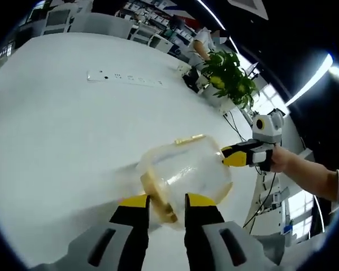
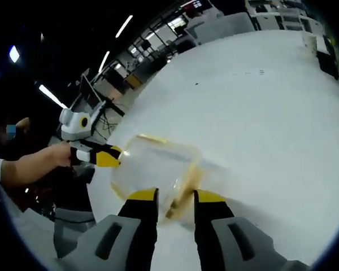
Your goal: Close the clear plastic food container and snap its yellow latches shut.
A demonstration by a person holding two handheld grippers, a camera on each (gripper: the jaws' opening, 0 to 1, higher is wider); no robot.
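At the bottom of the left gripper view, the left hand-held gripper (image 1: 167,204) rises with its yellow-tipped jaws spread a little, and between them sits a yellow latch (image 1: 158,197) on the near side of the clear container (image 1: 186,172). The jaws flank the latch, but I cannot tell whether they touch it. The container rests on the white counter (image 1: 62,130), just above the jaw tips, right of centre in the frame. The right hand-held gripper (image 1: 230,156) reaches in from the right edge, held by a person's hand (image 1: 279,160), its yellow tip at the container's far right side.

In the right gripper view the right hand-held gripper (image 2: 175,199) stands likewise, jaws parted either side of a yellow latch (image 2: 183,195) on its own near edge of the container (image 2: 155,166). The left hand-held gripper (image 2: 107,159) comes in from the left of the frame to the container's opposite side.

So the container lies between the two grippers, each straight ahead of a latch and about equally near. The lid looks seated, though the clear plastic makes that uncertain; the next move likely calls for pressing each latch down.

A white power strip (image 1: 124,79) lies at upper centre, and a potted plant (image 1: 229,76) stands at the counter's far edge. No brand or writing is legible.
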